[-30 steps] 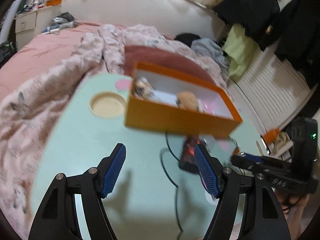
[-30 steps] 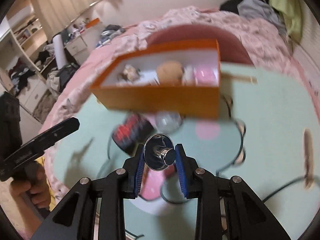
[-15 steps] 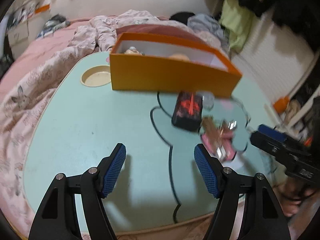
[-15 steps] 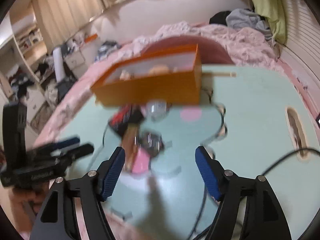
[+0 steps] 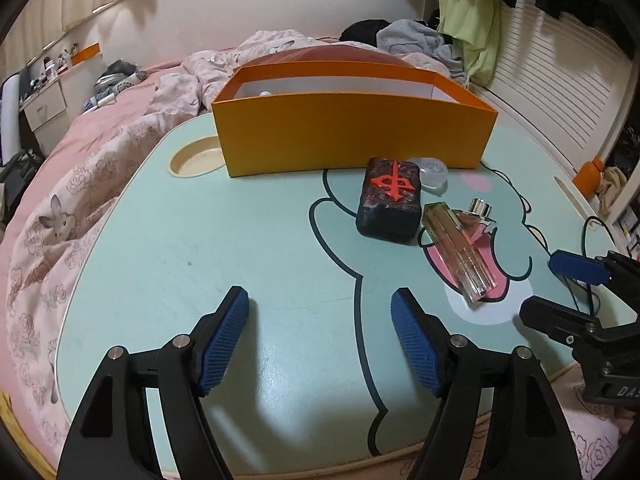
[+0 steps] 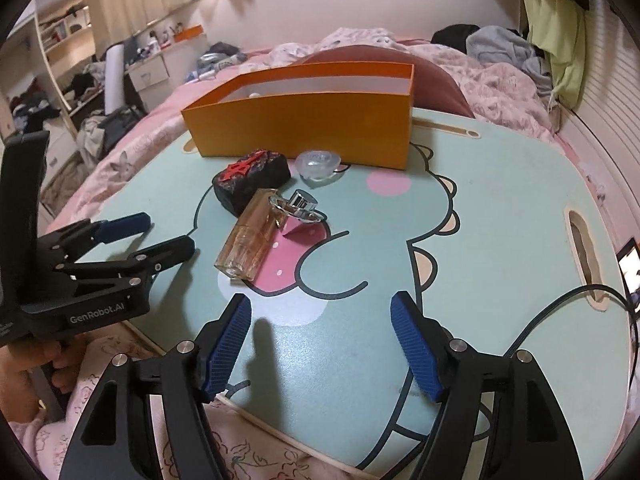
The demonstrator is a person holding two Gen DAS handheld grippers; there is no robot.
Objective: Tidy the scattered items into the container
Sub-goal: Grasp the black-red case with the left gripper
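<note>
An orange box point(image 5: 352, 140) point(image 6: 304, 128) stands at the far side of the mint-green table point(image 5: 240, 240) point(image 6: 500, 208). In front of it lie a black block with a red symbol point(image 5: 390, 200) point(image 6: 250, 176), a clear round lid point(image 5: 430, 170) point(image 6: 318, 162), a rectangular perfume bottle point(image 5: 456, 252) point(image 6: 250, 240) and a pink bottle with a silver cap point(image 5: 478, 220) point(image 6: 298, 206). My left gripper point(image 5: 320, 340) point(image 6: 132, 236) is open and empty, near the table's front edge. My right gripper point(image 6: 320, 344) point(image 5: 560, 284) is open and empty, near the front edge too.
The table has a round cup recess point(image 5: 196, 160) and a slot handle point(image 6: 584, 252). A black cable point(image 6: 560, 316) runs over its right side. A pink bed with a rumpled quilt point(image 5: 80, 184) lies behind and left; clothes point(image 5: 460, 36) hang at the right.
My right gripper let go of the silver-capped pink bottle, which now lies on the table, and opened wide. Both grippers pulled back and lower toward the table's front edge.
</note>
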